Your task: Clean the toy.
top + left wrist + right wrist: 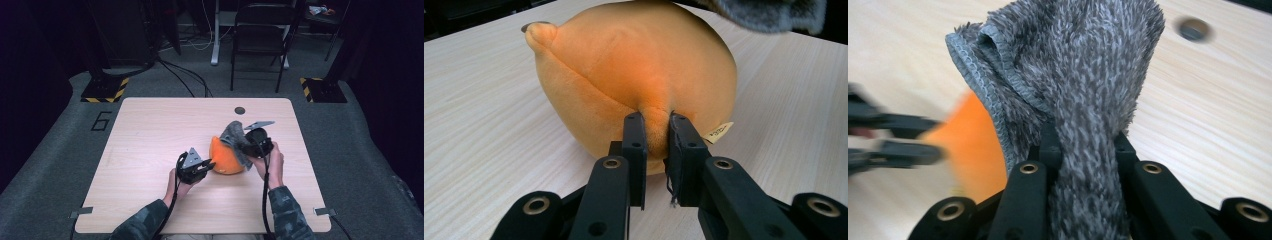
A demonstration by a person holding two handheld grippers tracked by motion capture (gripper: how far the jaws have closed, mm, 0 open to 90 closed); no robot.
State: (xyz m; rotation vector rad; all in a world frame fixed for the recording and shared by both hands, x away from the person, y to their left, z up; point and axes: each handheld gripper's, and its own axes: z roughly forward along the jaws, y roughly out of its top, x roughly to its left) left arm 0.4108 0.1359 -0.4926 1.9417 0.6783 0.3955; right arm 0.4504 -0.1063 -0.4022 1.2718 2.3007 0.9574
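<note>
High view first: we see a pale wooden table [150,145] with a round orange plush toy [225,157] sitting near its middle, slightly toward our side. Our left gripper [204,166] meets the toy's near-left side, and our right gripper [245,145] sits just beside the toy on its right, carrying a fluffy grey towel [235,134] that bunches up against and over the toy's top.

Left gripper view shows our black jaws nearly together, pinching a small fold of the plush toy [639,65] low on its rounded body; a small cream label [718,132] sticks out beside the right jaw.

Right gripper view shows our jaws clamped around a thick fold of the grey towel [1073,75], which stands up between them, with the orange toy [975,150] blurred behind at left. A small dark round hole [239,110] marks the table's far edge.
</note>
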